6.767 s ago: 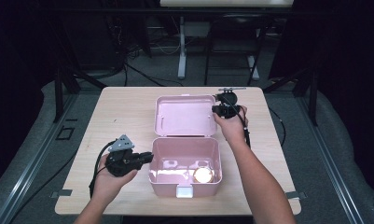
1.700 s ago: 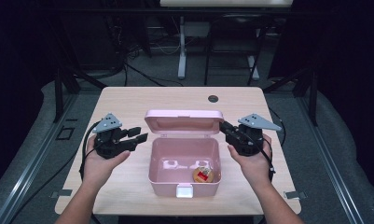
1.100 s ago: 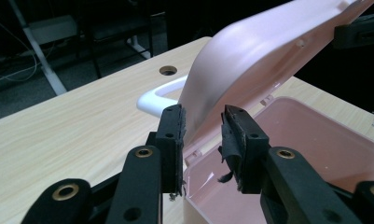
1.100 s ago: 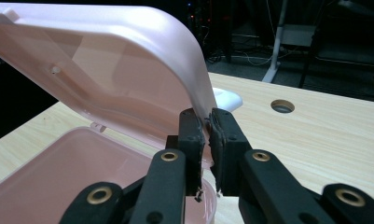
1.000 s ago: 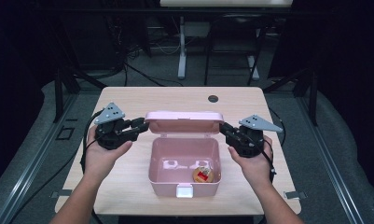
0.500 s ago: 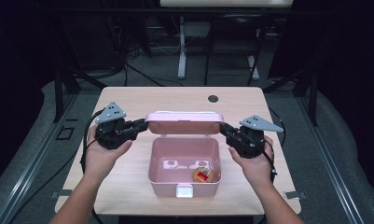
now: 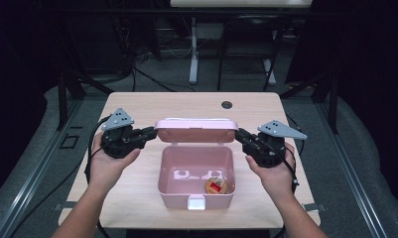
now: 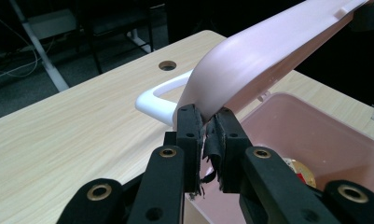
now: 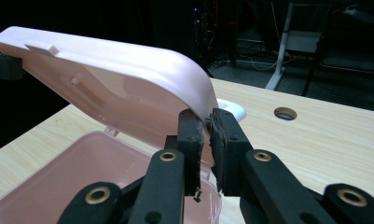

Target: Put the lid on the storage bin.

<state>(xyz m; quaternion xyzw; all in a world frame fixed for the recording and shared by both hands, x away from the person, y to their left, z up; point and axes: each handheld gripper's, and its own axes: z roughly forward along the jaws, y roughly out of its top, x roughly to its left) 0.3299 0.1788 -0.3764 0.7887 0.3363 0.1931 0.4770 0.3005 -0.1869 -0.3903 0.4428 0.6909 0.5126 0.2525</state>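
A pink plastic box (image 7: 172,184) stands open on the wooden table, with a small round gold and red item (image 7: 216,185) on its floor at the right. Its pink lid (image 7: 195,131) stands half raised over the back rim. My left gripper (image 7: 151,133) pinches the lid's left end; its jaws have just been closing, and the lid's edge (image 8: 231,70) is between the pads. At the other end, my right gripper (image 7: 240,135) is shut on the lid's right edge (image 9: 128,79). The gripper views show the pinch points (image 8: 207,116) (image 9: 205,119).
A white handle (image 8: 154,100) sticks out behind the lid. The box has a white latch (image 7: 196,202) at its front. A round cable hole (image 7: 227,104) lies in the table's far part. Bare wood (image 7: 137,208) stretches left and right of the box.
The lid, which earlier lay flat open, stands half raised. The left gripper moved in to the lid's left end and closed on it. The right gripper kept its hold.
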